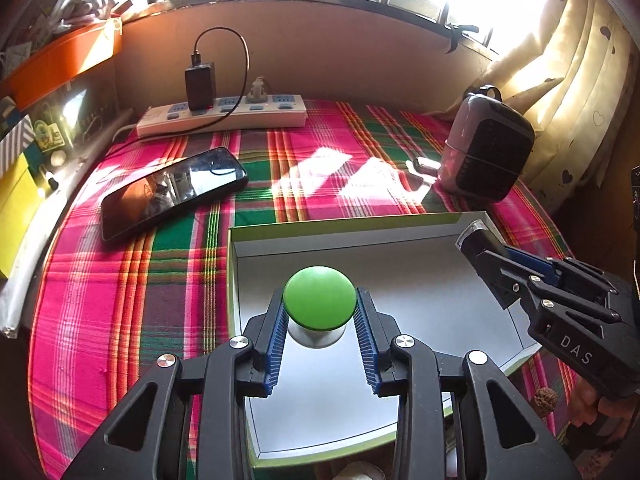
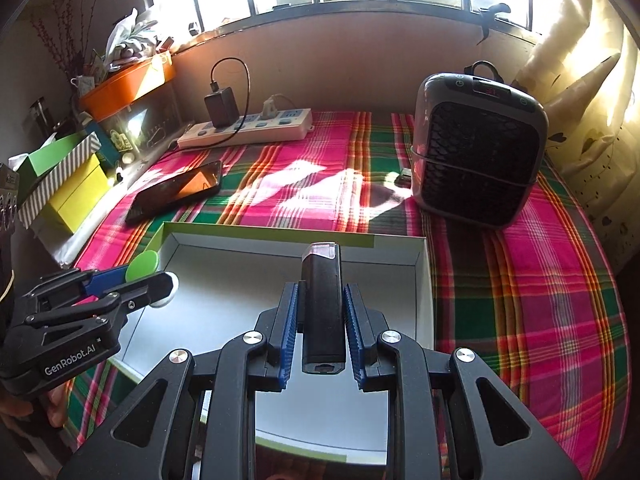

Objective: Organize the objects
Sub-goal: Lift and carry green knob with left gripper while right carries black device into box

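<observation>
A shallow open box [image 1: 400, 236] with a white inside and green rim lies on the plaid cloth; it also shows in the right wrist view [image 2: 424, 292]. My left gripper [image 1: 320, 300] is shut on a green-capped round object [image 1: 319, 297], held over the box's left part; that gripper [image 2: 160, 284] and green cap [image 2: 142, 265] show in the right wrist view. My right gripper [image 2: 320, 300] is shut on a black bar-shaped device with a clear tip [image 2: 322, 304], held over the box's right part. From the left wrist view, that gripper [image 1: 486, 258] and the device's tip [image 1: 474, 236] hang near the box's far right corner.
A black phone [image 1: 172, 190] lies left of the box on the plaid cloth [image 1: 120, 300]. A white power strip [image 1: 224, 116] with a black charger stands at the back. A small dark heater [image 2: 476, 152] stands back right. Coloured boxes [image 2: 68, 188] line the left edge.
</observation>
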